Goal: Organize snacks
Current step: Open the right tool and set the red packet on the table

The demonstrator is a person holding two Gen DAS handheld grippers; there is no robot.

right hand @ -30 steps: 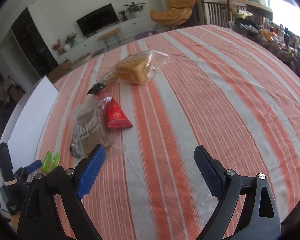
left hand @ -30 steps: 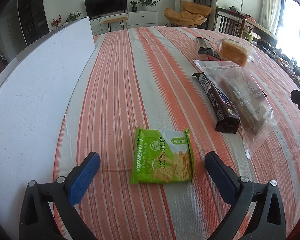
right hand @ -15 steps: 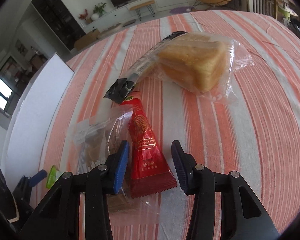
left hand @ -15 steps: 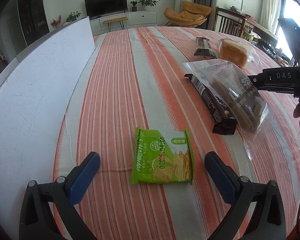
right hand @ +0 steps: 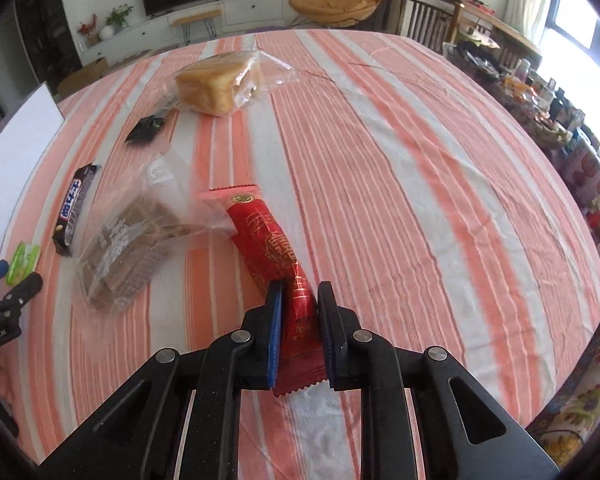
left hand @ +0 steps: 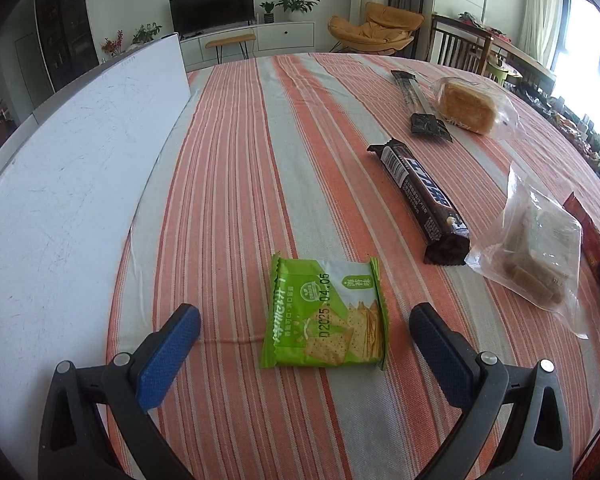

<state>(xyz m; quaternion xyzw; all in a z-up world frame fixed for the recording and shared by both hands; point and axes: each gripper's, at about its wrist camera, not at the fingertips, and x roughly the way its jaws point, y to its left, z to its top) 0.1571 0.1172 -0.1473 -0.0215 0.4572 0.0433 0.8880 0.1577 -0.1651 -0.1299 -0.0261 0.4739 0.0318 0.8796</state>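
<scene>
Right claw point(right hand: 299, 300): jaws have just been closing, red packet point(right hand: 278, 248) now pinched between the blue pads at its near end. Gold characters printed on the red wrapper, not readable. Packet's far end is overlapped by the clear bag point(right hand: 140, 236) of brown slices on the striped surface point(right hand: 420, 200).

Left claw point(left hand: 305, 334): jaws wide apart, nothing gripped, held over the green cracker pack point(left hand: 326, 320), which lies flat between the two pads, touching neither. Date "2025.04.05" is stamped on it; the Chinese label text is not made out.

Dark bar point(left hand: 420, 196) lies beyond the green pack, white-blue lettering and a barcode seen. Bagged cake point(left hand: 470, 106) and a black stick pack point(left hand: 418, 100) are at the far side. White board point(left hand: 72, 184) stands along the left edge.
</scene>
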